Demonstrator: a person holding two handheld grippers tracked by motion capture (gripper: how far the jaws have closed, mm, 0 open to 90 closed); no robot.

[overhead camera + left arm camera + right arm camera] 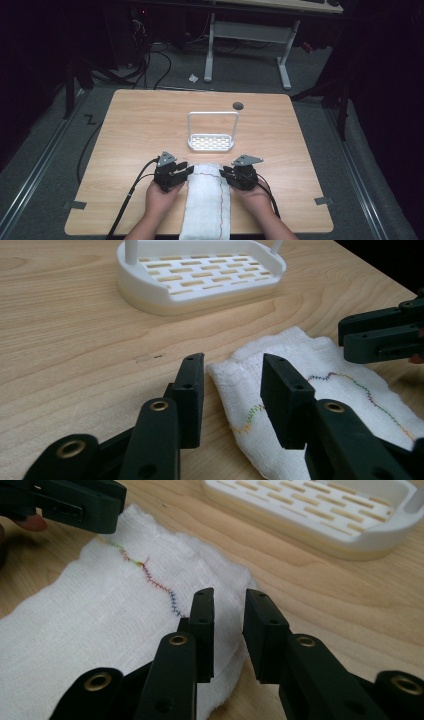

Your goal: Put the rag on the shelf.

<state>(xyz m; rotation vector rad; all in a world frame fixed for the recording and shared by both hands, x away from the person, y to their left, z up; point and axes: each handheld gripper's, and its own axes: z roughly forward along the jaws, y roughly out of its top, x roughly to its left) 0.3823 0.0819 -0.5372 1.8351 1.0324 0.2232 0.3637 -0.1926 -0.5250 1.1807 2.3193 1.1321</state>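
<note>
A white cloth folded into a long strip lies at the table's near edge, with a wavy line of coloured stitching along it. My left gripper is at its far left corner and my right gripper at its far right corner. In the left gripper view the cloth has its corner between the open jaws of the left gripper. In the right gripper view the right gripper is open with a narrower gap, over the edge of the cloth. Neither holds anything.
A white slotted rack with a tall hoop handle stands just beyond the cloth, mid-table. A dark round hole sits near the far edge. Grey tape tabs mark the table's near corners. A desk frame and cables lie on the floor behind.
</note>
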